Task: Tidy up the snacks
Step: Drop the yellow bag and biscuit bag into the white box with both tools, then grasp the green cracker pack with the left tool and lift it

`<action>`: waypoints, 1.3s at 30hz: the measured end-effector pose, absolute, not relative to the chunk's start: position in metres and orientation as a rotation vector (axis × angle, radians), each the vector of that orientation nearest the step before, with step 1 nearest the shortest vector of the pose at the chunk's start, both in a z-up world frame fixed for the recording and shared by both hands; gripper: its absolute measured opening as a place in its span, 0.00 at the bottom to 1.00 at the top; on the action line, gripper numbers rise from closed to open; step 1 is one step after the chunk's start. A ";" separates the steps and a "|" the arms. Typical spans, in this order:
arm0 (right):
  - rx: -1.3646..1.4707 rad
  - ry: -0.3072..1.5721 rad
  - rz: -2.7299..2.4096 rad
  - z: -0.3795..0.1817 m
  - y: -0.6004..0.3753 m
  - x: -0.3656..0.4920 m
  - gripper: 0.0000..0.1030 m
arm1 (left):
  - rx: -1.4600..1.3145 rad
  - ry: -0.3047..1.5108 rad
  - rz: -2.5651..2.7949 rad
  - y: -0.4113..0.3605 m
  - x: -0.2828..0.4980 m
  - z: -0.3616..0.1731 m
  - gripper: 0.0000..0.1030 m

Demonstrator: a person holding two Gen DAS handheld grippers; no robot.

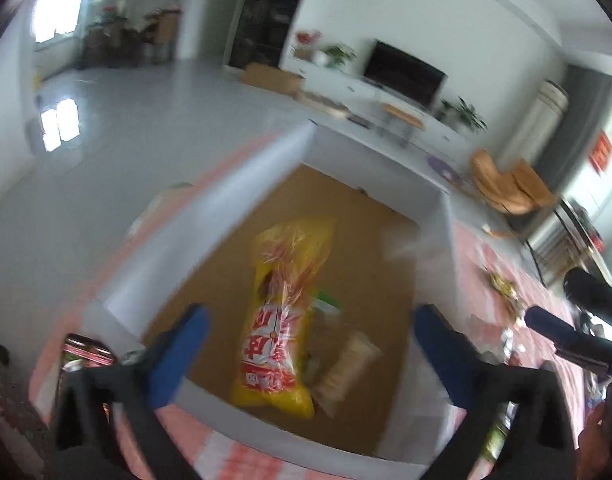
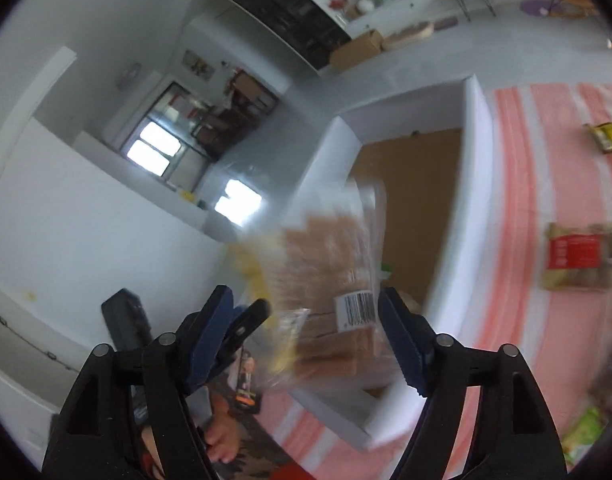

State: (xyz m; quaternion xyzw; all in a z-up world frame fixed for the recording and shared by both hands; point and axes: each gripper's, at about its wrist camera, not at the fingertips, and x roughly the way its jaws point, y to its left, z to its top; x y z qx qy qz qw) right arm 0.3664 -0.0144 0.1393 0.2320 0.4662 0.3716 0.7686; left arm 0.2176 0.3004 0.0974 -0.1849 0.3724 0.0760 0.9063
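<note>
A white box with a brown floor stands on the pink striped tablecloth. A yellow and red snack bag and a clear pack of brown biscuits lie in it. My left gripper is open and empty above the box. My right gripper is open; a clear pack of brown crackers with a barcode hangs blurred between its fingers, above the box wall. Whether the fingers touch it I cannot tell.
Loose snack packs lie on the tablecloth right of the box: a red-labelled pack, a yellow pack, a green one. A small tin sits left of the box. The right gripper shows at the left view's edge.
</note>
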 end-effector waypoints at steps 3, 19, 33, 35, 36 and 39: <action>0.479 0.982 0.769 0.133 -0.022 0.363 0.75 | -0.348 0.768 0.145 0.295 0.203 0.091 1.00; 0.021 0.983 0.039 -0.030 -0.358 0.250 0.75 | -0.063 0.978 -0.326 0.019 0.131 -0.017 1.00; 0.022 0.927 0.006 -0.039 -0.372 0.230 0.77 | 0.073 0.951 -0.151 0.024 0.143 -0.062 1.00; 0.022 0.926 -0.003 -0.040 -0.372 0.229 0.77 | 0.072 0.949 -0.151 0.024 0.144 -0.063 1.00; 0.021 0.926 -0.006 -0.040 -0.372 0.230 0.77 | 0.072 0.949 -0.151 0.024 0.143 -0.063 1.00; 0.018 0.925 -0.011 -0.040 -0.373 0.229 0.77 | 0.072 0.949 -0.151 0.023 0.144 -0.063 1.00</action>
